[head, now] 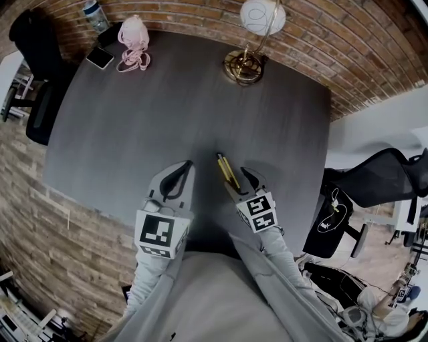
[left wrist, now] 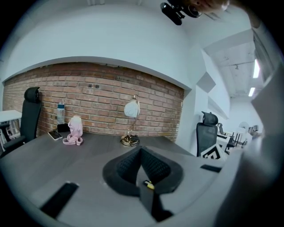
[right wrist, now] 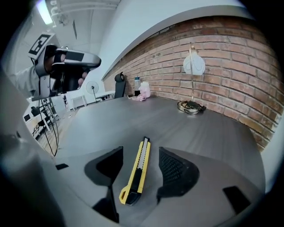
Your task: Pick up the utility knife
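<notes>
The yellow utility knife [head: 227, 172] lies flat on the dark grey table [head: 167, 100] near its front edge. In the right gripper view the knife [right wrist: 137, 170] rests lengthwise between the jaws, tip pointing away. My right gripper [head: 239, 180] [right wrist: 140, 150] stands open around it, and neither pad touches it. My left gripper [head: 178, 178] [left wrist: 141, 150] hovers just left of the knife, its jaws shut with nothing between them.
A brass lamp [head: 244, 63] with a white globe stands at the table's far edge. A pink bottle with a strap [head: 134, 43], a phone [head: 100, 57] and a water bottle [head: 95, 15] sit at the far left corner. Black office chairs [head: 40, 80] [head: 381, 177] flank the table.
</notes>
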The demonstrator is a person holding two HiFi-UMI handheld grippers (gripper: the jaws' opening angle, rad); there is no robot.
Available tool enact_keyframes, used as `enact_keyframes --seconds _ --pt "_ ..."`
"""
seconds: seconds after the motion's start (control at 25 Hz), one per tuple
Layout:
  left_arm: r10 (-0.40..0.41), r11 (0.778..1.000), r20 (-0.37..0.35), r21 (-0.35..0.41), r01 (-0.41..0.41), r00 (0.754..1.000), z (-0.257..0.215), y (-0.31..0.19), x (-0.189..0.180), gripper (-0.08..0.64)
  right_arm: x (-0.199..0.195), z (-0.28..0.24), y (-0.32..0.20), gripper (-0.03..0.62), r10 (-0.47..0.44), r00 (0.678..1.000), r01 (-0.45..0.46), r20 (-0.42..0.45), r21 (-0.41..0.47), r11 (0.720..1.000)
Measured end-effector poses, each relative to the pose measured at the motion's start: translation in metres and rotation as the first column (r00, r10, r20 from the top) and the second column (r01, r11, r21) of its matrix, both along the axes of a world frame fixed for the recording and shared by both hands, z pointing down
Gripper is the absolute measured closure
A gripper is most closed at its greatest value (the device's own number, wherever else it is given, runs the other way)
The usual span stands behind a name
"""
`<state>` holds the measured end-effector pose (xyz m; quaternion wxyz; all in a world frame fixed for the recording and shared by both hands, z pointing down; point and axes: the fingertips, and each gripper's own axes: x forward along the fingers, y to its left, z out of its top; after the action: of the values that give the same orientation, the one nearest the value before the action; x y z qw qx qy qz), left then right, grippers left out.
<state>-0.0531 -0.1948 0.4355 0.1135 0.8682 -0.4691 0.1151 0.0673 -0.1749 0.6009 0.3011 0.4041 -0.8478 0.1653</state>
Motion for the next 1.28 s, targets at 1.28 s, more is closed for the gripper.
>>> enact_keyframes --seconds 1.28 --pt "-0.025 1.0 -0.007 -0.009 0.025 1.0 0.007 0.015 -0.012 0.54 0.002 0.053 0.014 0.344 0.053 0.996 -0.058 -0.073 -0.078 0.995"
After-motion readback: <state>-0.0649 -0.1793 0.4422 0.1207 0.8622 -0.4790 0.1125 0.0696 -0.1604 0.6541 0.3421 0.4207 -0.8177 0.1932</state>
